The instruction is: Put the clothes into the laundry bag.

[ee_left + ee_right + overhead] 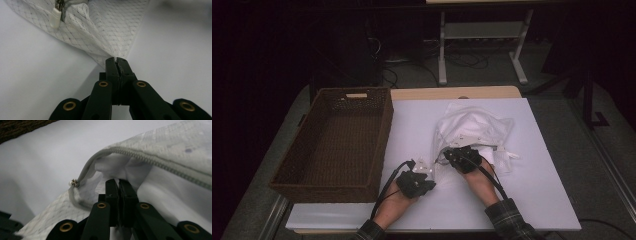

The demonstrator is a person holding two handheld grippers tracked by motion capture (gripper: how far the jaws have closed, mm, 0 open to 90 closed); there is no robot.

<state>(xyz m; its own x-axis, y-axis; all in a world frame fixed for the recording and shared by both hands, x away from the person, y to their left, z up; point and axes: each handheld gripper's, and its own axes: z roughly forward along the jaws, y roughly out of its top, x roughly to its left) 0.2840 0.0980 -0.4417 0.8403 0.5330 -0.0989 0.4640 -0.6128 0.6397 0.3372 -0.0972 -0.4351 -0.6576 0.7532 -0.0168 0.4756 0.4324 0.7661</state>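
L gripper (pixel 116 60) clamped on mesh bag (pixel 472 127) corner. R gripper (pixel 119 181) closed inside unzipped opening, hold on contents unclear. Contents not yet out; basket (pixel 377 140) holds nothing.

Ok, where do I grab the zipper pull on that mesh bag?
Take the white zipper pull by its free lower end, coming from the open table side. It hangs loose off the slider, clear of the mesh bag. The left gripper is shut on the bag's corner, which steadies it.

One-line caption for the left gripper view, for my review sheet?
Left gripper shut on a corner of the white mesh bag, zipper pull nearby.
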